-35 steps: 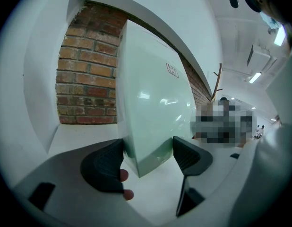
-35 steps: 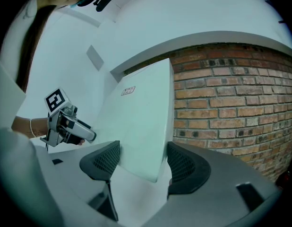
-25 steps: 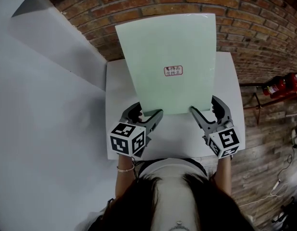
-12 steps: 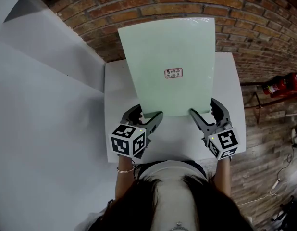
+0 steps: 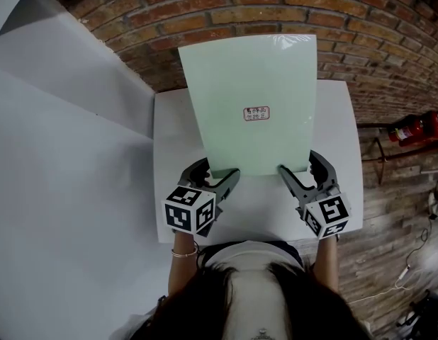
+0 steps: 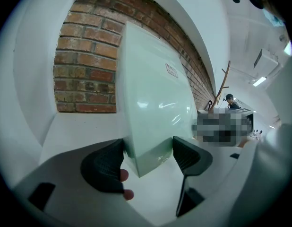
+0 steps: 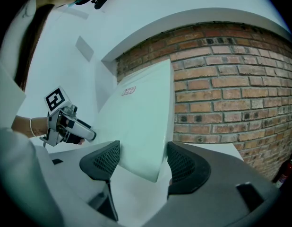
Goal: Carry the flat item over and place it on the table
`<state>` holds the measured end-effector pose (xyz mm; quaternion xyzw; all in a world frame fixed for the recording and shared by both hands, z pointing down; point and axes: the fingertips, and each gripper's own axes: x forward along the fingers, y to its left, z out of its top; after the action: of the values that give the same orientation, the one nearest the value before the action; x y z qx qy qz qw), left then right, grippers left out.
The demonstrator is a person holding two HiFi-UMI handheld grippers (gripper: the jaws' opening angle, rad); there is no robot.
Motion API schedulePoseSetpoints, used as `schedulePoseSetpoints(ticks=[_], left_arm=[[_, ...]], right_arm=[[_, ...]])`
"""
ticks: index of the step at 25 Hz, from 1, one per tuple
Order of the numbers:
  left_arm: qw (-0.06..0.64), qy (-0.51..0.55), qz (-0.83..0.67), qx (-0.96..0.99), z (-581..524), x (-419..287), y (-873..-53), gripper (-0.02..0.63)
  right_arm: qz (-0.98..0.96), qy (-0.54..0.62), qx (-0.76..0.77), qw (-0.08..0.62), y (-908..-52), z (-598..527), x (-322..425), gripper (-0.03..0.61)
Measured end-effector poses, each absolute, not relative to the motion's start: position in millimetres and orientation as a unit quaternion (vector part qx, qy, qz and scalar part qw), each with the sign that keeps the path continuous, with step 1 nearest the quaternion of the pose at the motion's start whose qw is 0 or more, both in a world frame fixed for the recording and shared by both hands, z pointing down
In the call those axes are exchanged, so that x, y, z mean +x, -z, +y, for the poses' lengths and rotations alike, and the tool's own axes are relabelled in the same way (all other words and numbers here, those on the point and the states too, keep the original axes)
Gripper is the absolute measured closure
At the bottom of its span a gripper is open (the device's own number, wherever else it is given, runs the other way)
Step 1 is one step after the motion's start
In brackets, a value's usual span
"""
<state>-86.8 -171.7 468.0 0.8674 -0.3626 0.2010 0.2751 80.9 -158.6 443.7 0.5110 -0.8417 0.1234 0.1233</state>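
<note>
Clamping the near corners of the pale green board (image 5: 254,83), left gripper (image 5: 222,180) and right gripper (image 5: 288,178) each have their jaws closed onto its edge, holding it tilted over the white table (image 5: 169,126). Brick wall (image 5: 240,6) behind, red fire extinguisher (image 5: 417,127) off right. Board's barely shifted from a second ago.

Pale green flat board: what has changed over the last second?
The pale green flat board has dipped a little: its far edge sits lower in the head view, seemingly easing toward the white table. The left gripper and right gripper drifted slightly with it. Unchanged: both stay shut on its near corners, nothing let go, board still off the table.
</note>
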Motion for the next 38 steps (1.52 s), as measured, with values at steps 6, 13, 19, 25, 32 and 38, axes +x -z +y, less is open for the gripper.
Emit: schedulePoseSetpoints(ticks=[6, 13, 19, 25, 32, 38], left_arm=[[0.284, -0.207, -0.362, 0.863, -175.3, -88.8, -475.6, 0.273], [0.295, -0.210, -0.362, 0.859, -179.4, -90.0, -486.4, 0.273], [0.303, -0.218, -0.361, 0.855, -182.6, -91.3, -495.7, 0.275], [0.314, -0.223, -0.361, 0.849, -185.4, -91.8, -505.3, 0.275], [0.326, -0.229, -0.362, 0.843, -188.6, -94.1, -516.0, 0.275], [0.334, -0.235, -0.364, 0.837, -191.1, -95.7, -524.5, 0.275]], right_arm=[[-0.841, -0.133, 0.509, 0.127, -451.7, -163.2, 79.4, 0.240], [-0.839, -0.146, 0.506, 0.133, -463.9, -168.3, 78.6, 0.241], [-0.838, -0.159, 0.503, 0.138, -475.0, -171.6, 77.5, 0.241], [-0.837, -0.172, 0.498, 0.145, -485.2, -175.6, 76.4, 0.239], [-0.837, -0.184, 0.493, 0.149, -496.5, -181.0, 74.3, 0.241], [-0.837, -0.193, 0.490, 0.151, -505.4, -185.3, 72.8, 0.240]])
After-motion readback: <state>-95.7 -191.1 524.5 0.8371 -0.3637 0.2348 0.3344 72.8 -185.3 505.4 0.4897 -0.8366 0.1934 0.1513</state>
